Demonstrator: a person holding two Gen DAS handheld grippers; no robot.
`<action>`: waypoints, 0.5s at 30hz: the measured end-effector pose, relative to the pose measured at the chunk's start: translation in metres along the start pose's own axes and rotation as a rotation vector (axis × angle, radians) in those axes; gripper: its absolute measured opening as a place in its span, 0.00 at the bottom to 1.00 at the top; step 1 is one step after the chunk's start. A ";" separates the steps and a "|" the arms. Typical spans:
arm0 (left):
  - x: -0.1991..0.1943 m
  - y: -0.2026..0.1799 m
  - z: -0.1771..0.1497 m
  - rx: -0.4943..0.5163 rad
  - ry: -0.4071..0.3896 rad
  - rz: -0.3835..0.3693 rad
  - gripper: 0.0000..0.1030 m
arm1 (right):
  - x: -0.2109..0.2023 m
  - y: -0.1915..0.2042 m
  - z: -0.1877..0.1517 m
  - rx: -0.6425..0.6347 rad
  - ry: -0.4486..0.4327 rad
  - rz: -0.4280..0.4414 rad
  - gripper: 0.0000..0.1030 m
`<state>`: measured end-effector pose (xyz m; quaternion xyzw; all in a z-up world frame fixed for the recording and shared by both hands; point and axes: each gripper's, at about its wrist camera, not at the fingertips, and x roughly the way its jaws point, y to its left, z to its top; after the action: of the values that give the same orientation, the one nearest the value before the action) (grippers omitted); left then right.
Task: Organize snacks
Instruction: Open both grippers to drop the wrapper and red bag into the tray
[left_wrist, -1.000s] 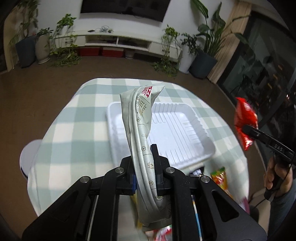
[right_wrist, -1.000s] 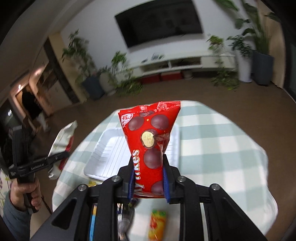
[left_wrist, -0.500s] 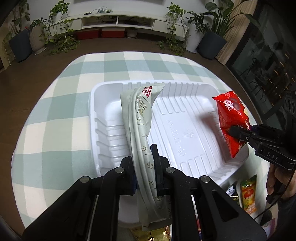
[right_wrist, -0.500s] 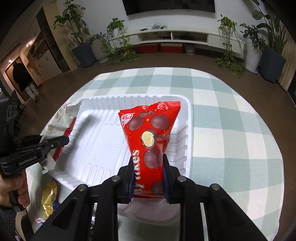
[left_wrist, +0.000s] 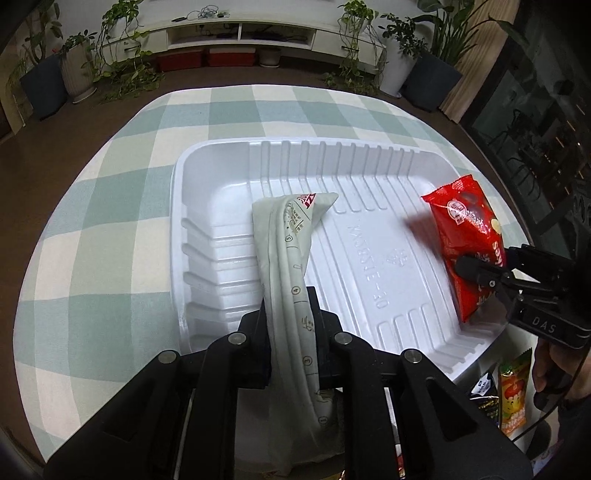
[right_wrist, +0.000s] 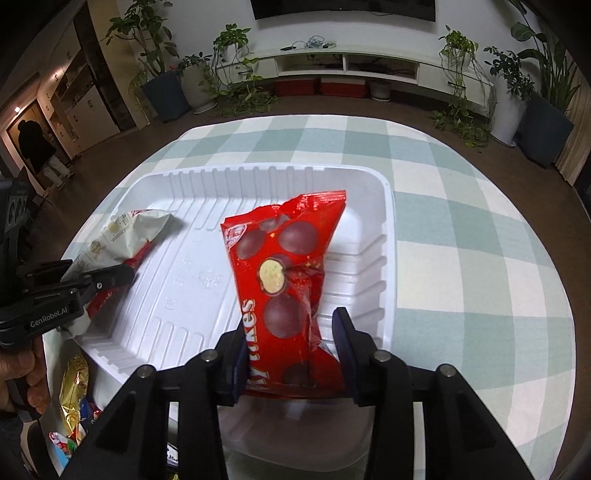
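Both grippers hang over the white tray (left_wrist: 369, 236), each with a snack bag between its fingers. Left gripper (left_wrist: 291, 321) is clamped tight on the pale grey-white bag (left_wrist: 288, 258), whose free end droops onto the tray floor toward twelve o'clock of that view; right gripper (right_wrist: 291, 354) has just been opening, and its jaws now stand apart with the red chocolate-ball bag (right_wrist: 288, 266) loose between them, leaning into the tray's three o'clock side. My worry is that red bag: let go while tilted, it could flop over the rim (right_wrist: 388, 229) onto the checked tablecloth (right_wrist: 461, 229) rather than lie flat, or snag on a pad as the hand lifts. Releasing the pale bag from its steep angle could leave it draped over the near wall. Loose snacks (left_wrist: 513, 391) lie on the cloth beside the tray's near corner, at about four o'clock in the left view. Beyond the round table are a brown floor, potted plants (right_wrist: 162, 81) and a low white media shelf (right_wrist: 347, 62) at twelve.
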<state>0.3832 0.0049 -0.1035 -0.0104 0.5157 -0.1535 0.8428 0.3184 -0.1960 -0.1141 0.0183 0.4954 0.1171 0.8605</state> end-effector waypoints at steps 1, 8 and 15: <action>0.000 0.000 0.000 0.002 0.000 0.003 0.13 | 0.000 0.001 -0.001 -0.003 0.000 0.002 0.44; -0.019 0.006 -0.001 -0.026 -0.028 0.013 0.15 | -0.025 -0.001 0.001 0.016 -0.066 0.031 0.60; -0.092 0.005 -0.019 -0.043 -0.159 -0.010 0.43 | -0.094 -0.022 -0.004 0.108 -0.198 0.078 0.71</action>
<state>0.3293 0.0368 -0.0336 -0.0431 0.4503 -0.1454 0.8799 0.2742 -0.2388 -0.0398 0.0954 0.4126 0.1213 0.8977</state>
